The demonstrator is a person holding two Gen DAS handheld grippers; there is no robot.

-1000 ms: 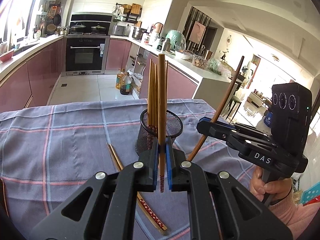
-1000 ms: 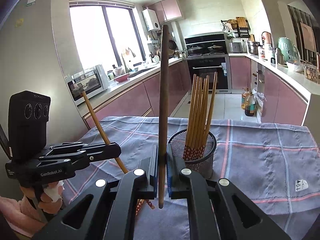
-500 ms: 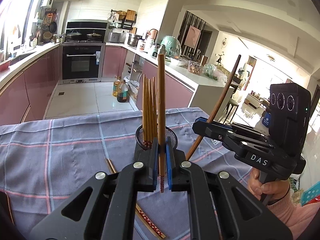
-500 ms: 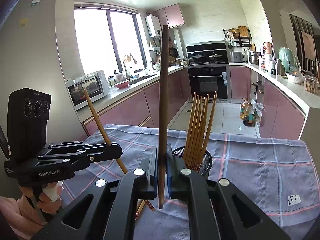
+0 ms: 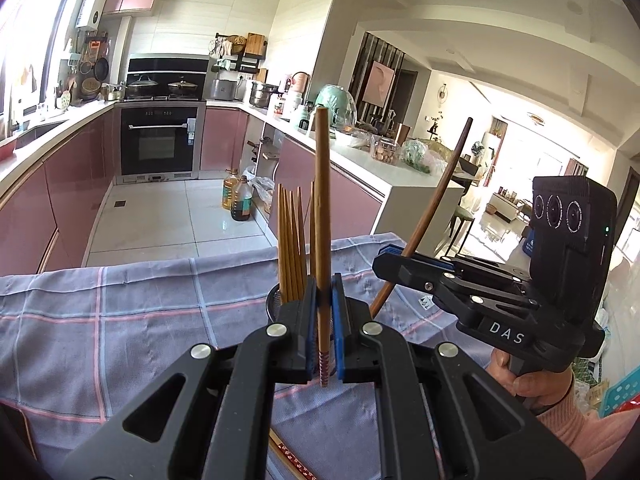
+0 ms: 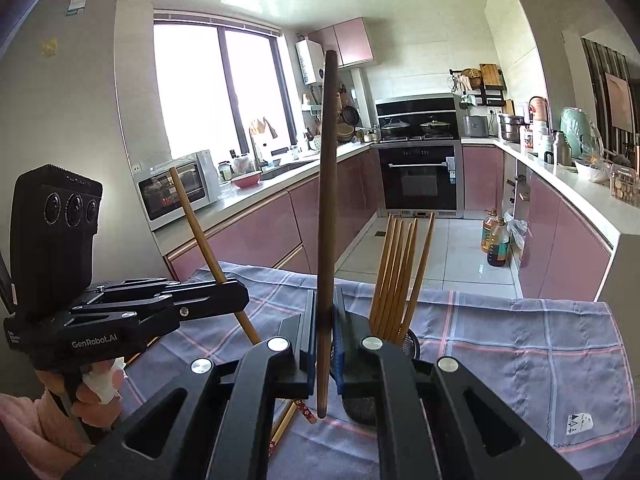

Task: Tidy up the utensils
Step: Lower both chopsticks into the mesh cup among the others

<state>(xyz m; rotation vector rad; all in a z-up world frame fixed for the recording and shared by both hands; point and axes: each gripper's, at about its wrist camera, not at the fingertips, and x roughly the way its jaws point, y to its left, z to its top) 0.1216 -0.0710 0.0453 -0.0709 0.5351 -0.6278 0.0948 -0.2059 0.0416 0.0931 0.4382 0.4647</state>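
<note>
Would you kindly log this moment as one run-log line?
left gripper: shut on light chopstick | right gripper: shut on dark chopstick | mesh holder: chopsticks inside | cloth: loose chopsticks remain

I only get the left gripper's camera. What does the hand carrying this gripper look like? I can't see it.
Observer: The left hand holds the handle of the left gripper with a white tissue tucked under its fingers.
Operator: What's off to that side of the kitchen?
Observer: A toaster oven stands on the counter by a big window.
Operator: How many chopsticks lie on the cloth?
Observer: At least two loose chopsticks show beside the mesh holder.
</note>
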